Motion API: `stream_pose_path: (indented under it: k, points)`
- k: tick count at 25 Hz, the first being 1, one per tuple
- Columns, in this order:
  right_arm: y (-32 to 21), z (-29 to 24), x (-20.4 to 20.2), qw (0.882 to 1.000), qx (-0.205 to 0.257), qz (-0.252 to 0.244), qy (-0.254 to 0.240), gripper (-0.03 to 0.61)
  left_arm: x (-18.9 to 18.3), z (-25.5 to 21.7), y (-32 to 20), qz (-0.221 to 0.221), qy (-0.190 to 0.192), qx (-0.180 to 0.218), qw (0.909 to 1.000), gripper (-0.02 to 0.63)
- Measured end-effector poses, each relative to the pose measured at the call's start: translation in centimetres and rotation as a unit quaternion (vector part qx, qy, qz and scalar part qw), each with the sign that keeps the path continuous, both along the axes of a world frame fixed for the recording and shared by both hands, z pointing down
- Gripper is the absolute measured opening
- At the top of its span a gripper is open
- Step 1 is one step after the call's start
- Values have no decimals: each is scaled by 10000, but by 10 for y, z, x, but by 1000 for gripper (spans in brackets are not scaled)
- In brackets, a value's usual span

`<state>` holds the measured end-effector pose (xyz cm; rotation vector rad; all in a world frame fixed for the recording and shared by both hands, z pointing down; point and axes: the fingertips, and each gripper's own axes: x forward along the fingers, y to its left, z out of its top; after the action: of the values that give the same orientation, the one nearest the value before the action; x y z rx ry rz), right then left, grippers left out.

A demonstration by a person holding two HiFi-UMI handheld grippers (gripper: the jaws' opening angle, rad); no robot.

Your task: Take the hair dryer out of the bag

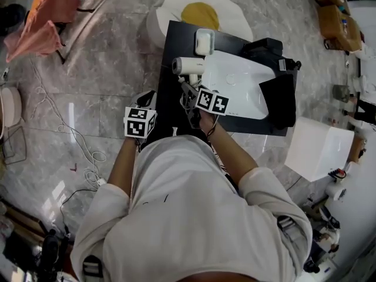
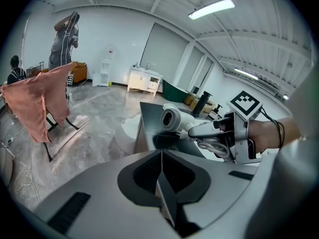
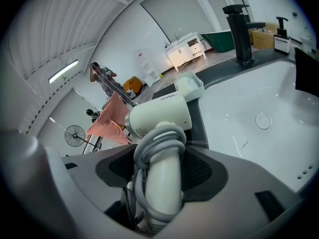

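While snug between fingers (image 3: 205,172) of the right gripper (image 3: 158,183), hair dryer (image 3: 159,116) handle along them, barrel crosswise; left gripper (image 2: 161,158) fingers (image 2: 143,174) together.

Place: looks like a big studio or lab hall, not a real bathroom
Floor: polished stone floor (image 1: 106,104), loose cables (image 1: 91,170)
Setup: freestanding counter (image 1: 176,43), sink (image 1: 238,81), black faucet (image 3: 239,31)
Ceiling: strip lights (image 2: 212,8)

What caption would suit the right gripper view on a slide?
Right gripper holding a white plastic hair dryer by its cord-wrapped handle beside a white basin.

Lower end of the hair dryer (image 3: 160,114) handle, behind right tongs (image 3: 158,171)
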<state>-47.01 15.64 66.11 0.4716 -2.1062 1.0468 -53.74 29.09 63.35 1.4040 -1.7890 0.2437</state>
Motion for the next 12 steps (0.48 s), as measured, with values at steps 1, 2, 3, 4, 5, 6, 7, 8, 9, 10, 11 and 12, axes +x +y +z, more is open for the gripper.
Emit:
stream_pose_path:
  k: [1, 2, 3, 4, 5, 6, 7, 8, 9, 10, 11, 12]
  points:
    - [-1, 2, -1, 10000, 6, 27, 18, 276, -2, 0, -2, 54, 7, 4, 10000, 25]
    - [-1, 3, -2, 10000, 9, 54, 37, 276, -4, 1, -4, 127, -6, -4, 9999, 25]
    - [-1, 5, -3, 10000, 18, 77, 61, 276, -4, 2, -5, 209, -25, -15, 9998, 25]
    - [0, 6, -3, 9999, 36, 95, 88, 276, -5, 2, -6, 289, -41, -23, 9996, 25]
    - [1, 7, -3, 9999, 64, 107, 113, 276, -5, 2, -6, 359, -49, -28, 9993, 25]
    - [1, 8, -4, 9998, 96, 115, 132, 276, -6, 2, -6, 413, -50, -29, 9991, 25]
    - [1, 8, -4, 9997, 126, 121, 147, 276, -6, 3, -7, 451, -44, -31, 9990, 25]
    - [2, 9, -5, 9997, 156, 124, 161, 276, -6, 4, -7, 477, -33, -36, 9988, 25]
    - [2, 10, -5, 9996, 192, 120, 184, 276, -6, 5, -7, 497, -17, -44, 9988, 25]
    - [2, 11, -5, 9994, 241, 103, 219, 276, -6, 6, -6, 515, -1, -53, 9987, 25]
    - [3, 12, -5, 9992, 304, 72, 265, 276, -6, 8, -6, 537, 13, -61, 9985, 25]
    - [3, 14, -5, 9988, 374, 29, 316, 276, -5, 9, -6, 563, 23, -68, 9984, 25]
